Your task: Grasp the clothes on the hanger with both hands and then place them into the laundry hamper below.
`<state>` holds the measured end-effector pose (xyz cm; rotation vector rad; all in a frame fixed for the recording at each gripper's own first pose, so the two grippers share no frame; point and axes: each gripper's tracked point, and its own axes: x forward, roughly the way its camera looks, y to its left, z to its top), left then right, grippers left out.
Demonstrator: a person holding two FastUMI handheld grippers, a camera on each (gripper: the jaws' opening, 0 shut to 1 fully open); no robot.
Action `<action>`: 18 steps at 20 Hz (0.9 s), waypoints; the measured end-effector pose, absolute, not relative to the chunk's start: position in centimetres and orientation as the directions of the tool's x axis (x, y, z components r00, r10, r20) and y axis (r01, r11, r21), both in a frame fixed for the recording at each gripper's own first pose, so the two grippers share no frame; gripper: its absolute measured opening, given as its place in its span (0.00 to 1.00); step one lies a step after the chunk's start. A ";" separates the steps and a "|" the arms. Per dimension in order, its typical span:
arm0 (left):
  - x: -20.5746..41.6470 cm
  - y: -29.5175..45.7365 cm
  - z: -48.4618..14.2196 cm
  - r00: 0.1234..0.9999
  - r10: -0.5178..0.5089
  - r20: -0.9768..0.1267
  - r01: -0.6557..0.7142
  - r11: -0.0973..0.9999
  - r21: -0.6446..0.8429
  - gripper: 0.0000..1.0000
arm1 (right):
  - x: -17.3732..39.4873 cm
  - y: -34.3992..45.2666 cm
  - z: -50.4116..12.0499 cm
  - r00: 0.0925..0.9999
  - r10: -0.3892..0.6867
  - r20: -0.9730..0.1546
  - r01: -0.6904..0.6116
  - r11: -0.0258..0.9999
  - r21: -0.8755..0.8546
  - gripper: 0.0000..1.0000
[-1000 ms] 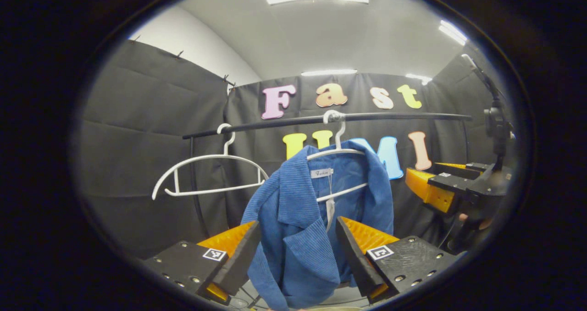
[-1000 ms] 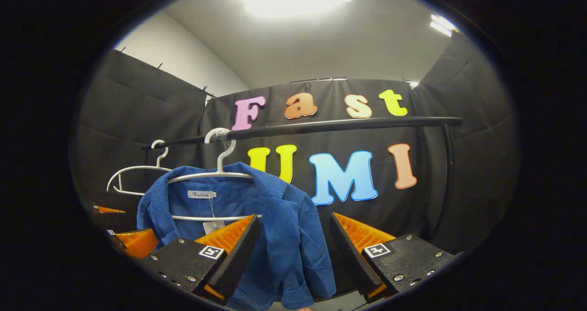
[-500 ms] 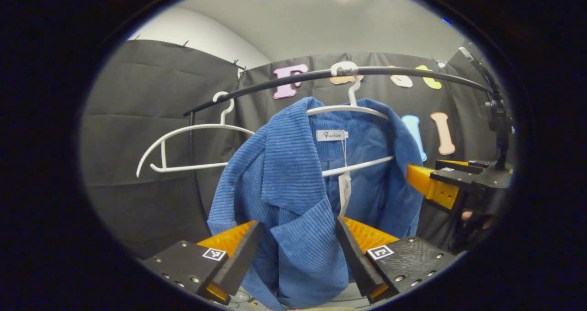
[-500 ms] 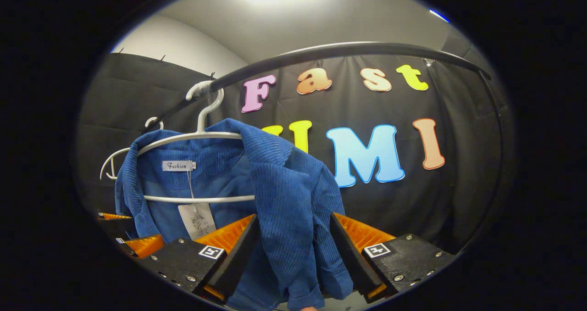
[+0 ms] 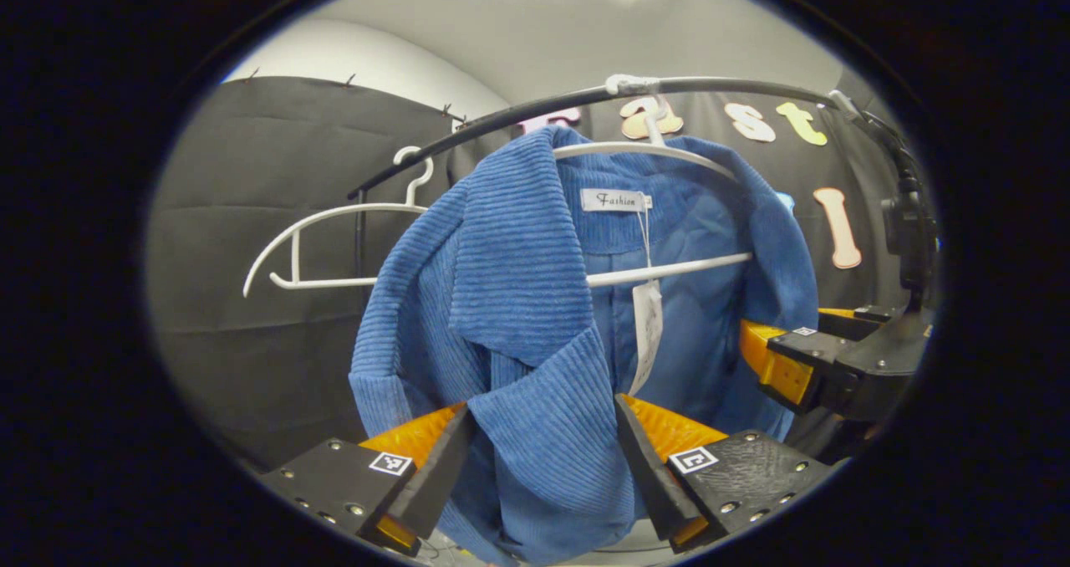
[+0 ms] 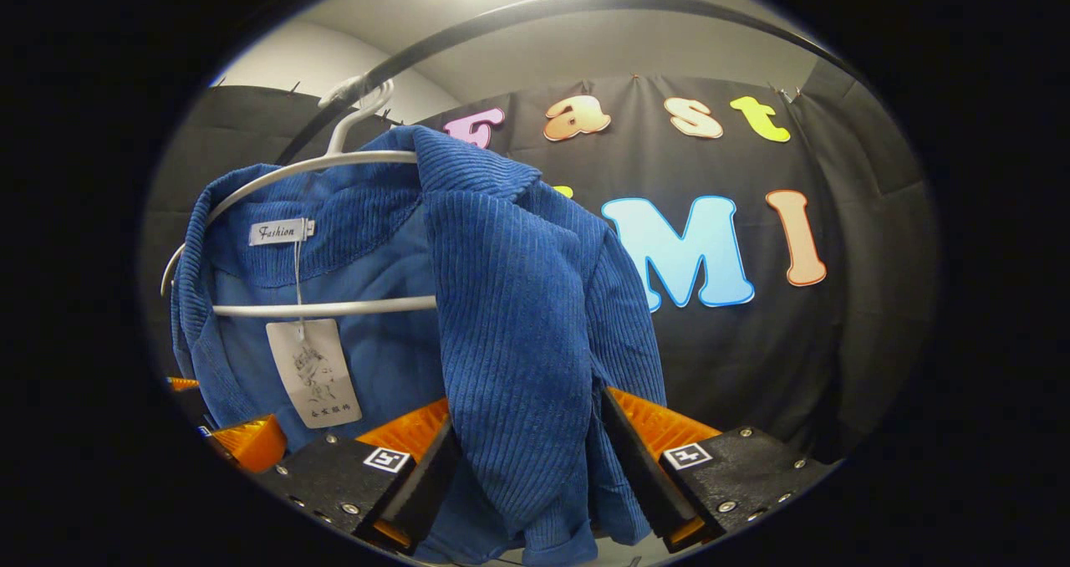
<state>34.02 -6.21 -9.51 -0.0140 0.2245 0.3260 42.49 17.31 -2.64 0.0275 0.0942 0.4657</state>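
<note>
Over the last second I have brought both claws in close, so the blue jacket now looms much larger and the rail has climbed toward the top of both views. The jacket hangs on a white hanger hooked over the rail, with a bare hanger beside it on my left. My left claw is wide open, and the jacket's left front panel and lapel now drop into the gap between its fingers, where a second ago they hung farther ahead. I cannot tell whether the cloth touches either finger yet; nothing is pinched. In the right gripper view, my right claw is likewise wide open, with the jacket's other front panel hanging down through its gap. In the left gripper view that right claw sits at the jacket's far edge, lower than half a second ago. The paper tag dangles from the collar between the two panels. I judge the approach all but finished: each claw straddles a panel, so the next step is to close both and lift the jacket free. The hamper lies somewhere below.
</note>
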 end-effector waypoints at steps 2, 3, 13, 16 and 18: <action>34.2 -5.6 -9.5 0.918 0.332 -0.218 -0.334 0.942 0.028 0.95 | 42.4 17.1 -2.4 0.886 0.458 -0.079 -0.456 0.889 0.036 0.86; 34.2 -5.3 -9.6 0.915 0.338 -0.218 -0.340 0.940 0.032 0.86 | 42.5 17.0 -2.4 0.884 0.460 -0.078 -0.460 0.888 0.026 0.82; 33.3 -3.6 -9.1 0.920 0.330 -0.210 -0.335 0.942 0.011 0.04 | 41.8 15.7 0.0 0.905 0.426 0.006 -0.424 0.901 -0.095 0.06; 32.5 -4.0 -7.5 0.935 0.305 -0.181 -0.308 0.951 0.015 0.06 | 41.6 15.0 2.3 0.910 0.409 0.074 -0.400 0.910 -0.109 0.06; 31.2 -3.7 -5.7 0.942 0.300 -0.152 -0.302 0.953 0.012 0.01 | 41.3 14.5 4.1 0.910 0.397 0.124 -0.385 0.916 -0.111 0.06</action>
